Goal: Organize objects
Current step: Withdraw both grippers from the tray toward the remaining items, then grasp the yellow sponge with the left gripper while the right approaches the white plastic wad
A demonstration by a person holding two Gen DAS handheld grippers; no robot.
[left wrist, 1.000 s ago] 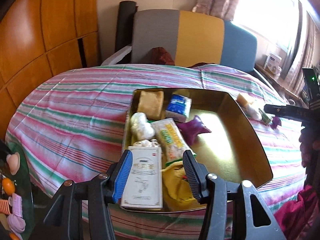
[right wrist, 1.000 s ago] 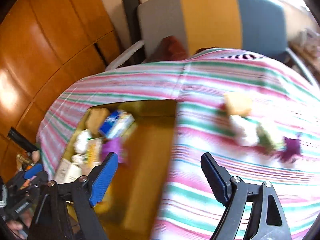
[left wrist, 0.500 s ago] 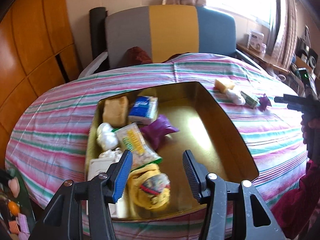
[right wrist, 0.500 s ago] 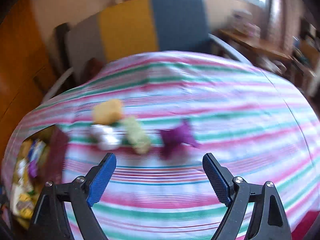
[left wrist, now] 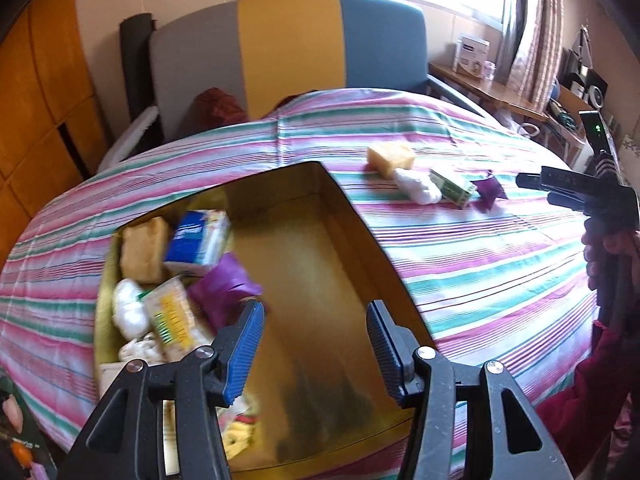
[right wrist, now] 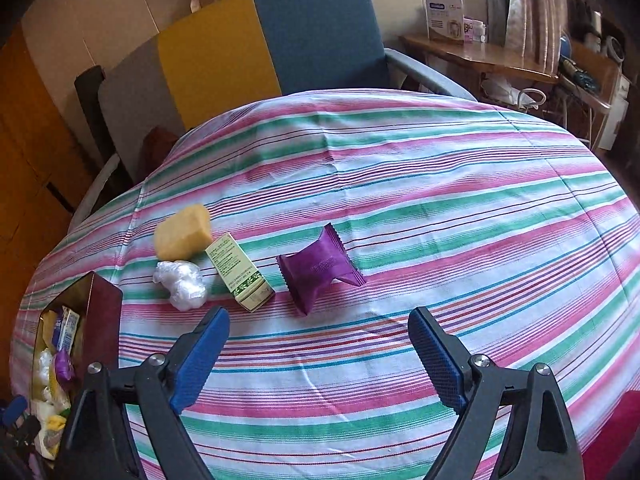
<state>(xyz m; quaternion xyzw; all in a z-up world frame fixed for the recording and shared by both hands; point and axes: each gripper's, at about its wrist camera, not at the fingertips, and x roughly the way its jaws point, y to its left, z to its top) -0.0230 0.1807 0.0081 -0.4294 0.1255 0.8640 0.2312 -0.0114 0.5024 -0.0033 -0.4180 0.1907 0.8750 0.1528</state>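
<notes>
Four loose items are seen on the striped counter (right wrist: 400, 184), in a row ahead of the right gripper (right wrist: 318, 354): yellow sponge (right wrist: 183, 232), white plastic wad (right wrist: 182, 284), green-white carton (right wrist: 240, 272), purple packet (right wrist: 320, 270).

The purple packet lies nearest, just ahead of the spread jaws and almost on their centreline, a touch left. It is set diagonally, one crimped end toward the far right, the other toward the near left; judged to need a slight wrist twist so the pads close across its short side.

The carton's long axis runs far-left to near-right, left of centreline, just beside the packet but apart from it.

The left gripper (left wrist: 316, 354) is held over the gold tray (left wrist: 360, 220), jaws spread and empty; the loose items are well apart from it, far right. The tray's right half shows bare; other items are packed at its left.

The right gripper is judged the nearer one for the next pick.
</notes>
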